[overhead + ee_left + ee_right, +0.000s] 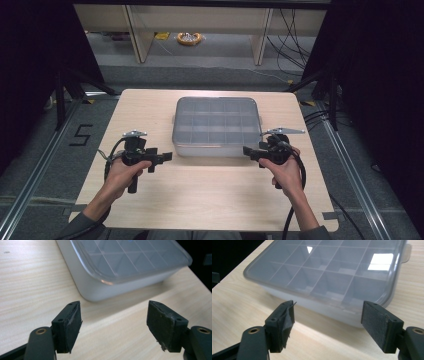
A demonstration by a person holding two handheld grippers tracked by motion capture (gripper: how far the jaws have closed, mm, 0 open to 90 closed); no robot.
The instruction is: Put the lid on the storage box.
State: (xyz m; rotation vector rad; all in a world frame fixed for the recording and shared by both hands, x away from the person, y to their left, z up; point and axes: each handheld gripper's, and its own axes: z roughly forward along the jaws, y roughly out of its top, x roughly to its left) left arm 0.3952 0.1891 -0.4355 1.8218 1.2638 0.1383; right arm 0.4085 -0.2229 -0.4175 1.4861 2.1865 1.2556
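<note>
Approach step: lidded compartment box sits mid-tabletop; left tongs & right tongs flank its near corners, both wide open, empty (nothing touched). Next, probably: close in w/ both, grip evenly.

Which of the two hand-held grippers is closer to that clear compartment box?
Right, slightly. The right hand-held gripper sits just off the lidded compartment box's near right corner; the left hand-held gripper is just short of its near left corner. Neither touches.

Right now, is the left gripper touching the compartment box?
Apart. In the left gripper view, bare table shows between the open left gripper and the lidded compartment box.
</note>
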